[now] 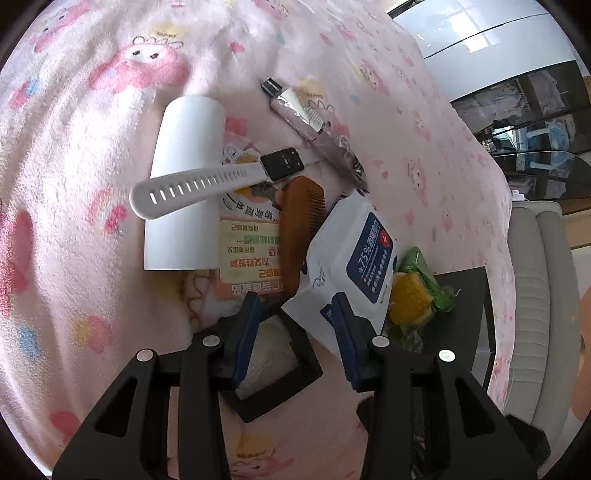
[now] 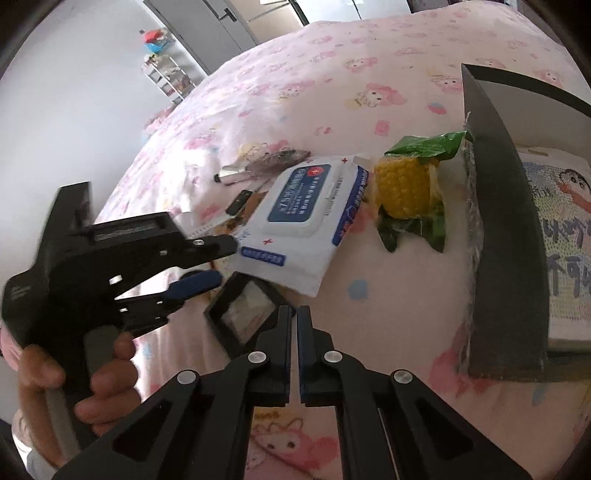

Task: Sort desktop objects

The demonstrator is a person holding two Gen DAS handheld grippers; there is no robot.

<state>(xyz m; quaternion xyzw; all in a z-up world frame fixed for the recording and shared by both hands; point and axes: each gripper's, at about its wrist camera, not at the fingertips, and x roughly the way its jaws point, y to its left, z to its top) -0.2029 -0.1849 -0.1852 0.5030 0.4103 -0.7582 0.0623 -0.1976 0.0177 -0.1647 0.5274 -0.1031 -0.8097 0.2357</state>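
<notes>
Pink cartoon-print blanket (image 1: 92, 155), white shelf rack (image 2: 168, 75) by wall, grey door (image 2: 207, 22), cream sofa (image 1: 535, 295)

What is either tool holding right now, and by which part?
Nothing. The left tool is open above the small black box; the right tool is shut on nothing.

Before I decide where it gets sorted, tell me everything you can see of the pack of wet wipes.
The pack of wet wipes is a soft white plastic pouch with a dark blue label reading 75%, small red crosses and a white flip lid, shut. It lies flat, label up, on the pink blanket. One corner overlaps the small black frame; the brown comb lies against one side, the packaged corn on the other.
</notes>
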